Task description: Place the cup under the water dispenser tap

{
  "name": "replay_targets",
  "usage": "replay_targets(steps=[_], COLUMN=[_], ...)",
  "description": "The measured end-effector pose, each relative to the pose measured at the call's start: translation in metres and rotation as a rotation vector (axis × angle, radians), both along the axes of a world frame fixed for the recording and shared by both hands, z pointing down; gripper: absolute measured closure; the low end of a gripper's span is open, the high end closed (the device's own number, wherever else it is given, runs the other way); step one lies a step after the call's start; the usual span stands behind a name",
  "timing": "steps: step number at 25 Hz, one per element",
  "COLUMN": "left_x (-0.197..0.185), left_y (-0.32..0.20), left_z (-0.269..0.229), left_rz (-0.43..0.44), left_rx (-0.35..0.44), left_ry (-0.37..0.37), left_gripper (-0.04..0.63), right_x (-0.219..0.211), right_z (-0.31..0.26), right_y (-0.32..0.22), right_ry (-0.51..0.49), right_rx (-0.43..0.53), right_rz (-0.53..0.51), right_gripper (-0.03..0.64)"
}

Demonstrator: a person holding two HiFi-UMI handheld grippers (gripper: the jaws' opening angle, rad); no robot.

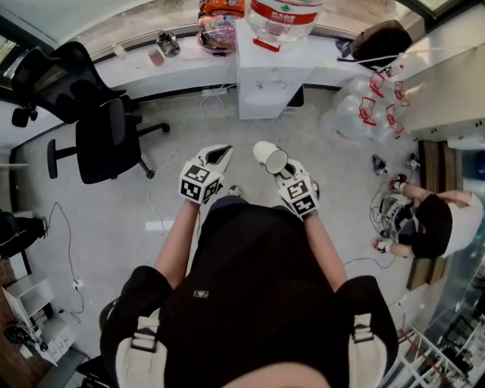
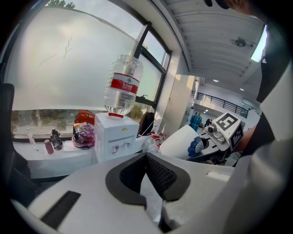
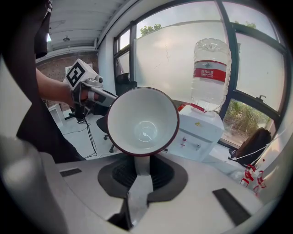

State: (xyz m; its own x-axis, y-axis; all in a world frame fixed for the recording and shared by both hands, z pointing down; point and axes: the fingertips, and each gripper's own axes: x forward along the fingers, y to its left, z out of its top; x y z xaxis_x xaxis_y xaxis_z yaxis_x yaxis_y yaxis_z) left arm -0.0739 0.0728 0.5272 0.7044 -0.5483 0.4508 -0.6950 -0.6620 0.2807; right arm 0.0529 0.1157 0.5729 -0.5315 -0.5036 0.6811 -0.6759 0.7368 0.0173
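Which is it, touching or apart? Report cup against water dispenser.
Apart. Head view shows open floor between the cup and the water dispenser.

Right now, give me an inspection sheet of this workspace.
Surface: grey floor; white counter along the window.
Job's things: cup, empty, held short of the water dispenser; bottle on top.
Clutter: bags and small bottles on the counter; clear jugs on the floor.
Grippers: right gripper shut on the cup's handle; left gripper shut, empty.
Cables: cables coiled on the floor at right.
Surroundings: office chair; a person crouched at right.
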Motion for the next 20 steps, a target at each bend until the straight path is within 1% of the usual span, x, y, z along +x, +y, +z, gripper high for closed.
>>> replay_targets(steps=[7,11,15,20], left_x=[-0.032,-0.049,-0.056,-0.061], left_y=[-0.006,-0.01,-0.009,-0.009], left_z=[0.004,0.009,0.009,0.009], left_rz=[-0.007,-0.011,-0.004,-0.019], left_rx=[-0.013,-0.022,-0.02,-0.014], left_ry=[0.004,-0.007,-0.01,-0.011], left_gripper=[0.598,0.598,0.598,0.598], right_x=[-0.025,-0.039,-0.047,-0.049], right_z=[0.003,0.005,0.006,0.011], right_y=[-0.012,-0.019,-0.021,-0.021], right_ry=[0.002,-0.007,-0.016,-0.01], right_rx=[-0.012,-0.006,-0.005,-0.011], right_rz=[0.014,0.029,0.034,0.022], right_gripper=[0.58,0.58,0.58,0.58])
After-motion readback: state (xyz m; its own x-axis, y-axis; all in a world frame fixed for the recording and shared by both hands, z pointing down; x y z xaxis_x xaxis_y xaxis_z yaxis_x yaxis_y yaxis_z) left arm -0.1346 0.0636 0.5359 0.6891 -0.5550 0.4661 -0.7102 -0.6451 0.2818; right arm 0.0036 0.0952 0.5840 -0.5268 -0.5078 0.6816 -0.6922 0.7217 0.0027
